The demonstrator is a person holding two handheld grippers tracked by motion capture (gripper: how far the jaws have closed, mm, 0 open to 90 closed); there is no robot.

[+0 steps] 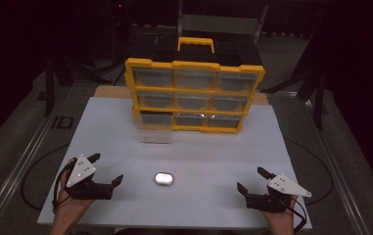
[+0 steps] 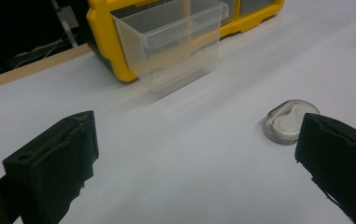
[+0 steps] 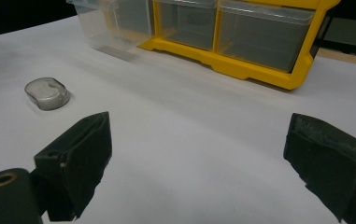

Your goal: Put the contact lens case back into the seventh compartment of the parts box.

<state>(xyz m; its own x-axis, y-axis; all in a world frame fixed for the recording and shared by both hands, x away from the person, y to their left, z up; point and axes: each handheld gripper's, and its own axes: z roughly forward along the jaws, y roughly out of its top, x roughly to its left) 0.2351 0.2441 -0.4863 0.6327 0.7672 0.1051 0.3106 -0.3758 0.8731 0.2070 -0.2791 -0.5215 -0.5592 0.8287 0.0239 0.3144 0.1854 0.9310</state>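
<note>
A yellow organizer case (image 1: 194, 95) with clear drawers stands upright at the back of the white table (image 1: 125, 147). Its bottom-left clear drawer (image 1: 154, 128) (image 2: 173, 42) (image 3: 110, 21) is pulled out onto the table. A small round clear case (image 1: 164, 179) (image 2: 288, 121) (image 3: 47, 93) lies near the front middle. My left gripper (image 1: 106, 169) is open at the front left, the small case beside its right jaw. At the front right my right gripper (image 1: 253, 180) is open too, nothing between its jaws.
The organizer has a yellow carry handle (image 1: 196, 44) on top. A wooden strip (image 2: 26, 70) edges the table behind the case. Metal rails (image 1: 22, 161) run along both sides of the table. Dark stands sit beyond it.
</note>
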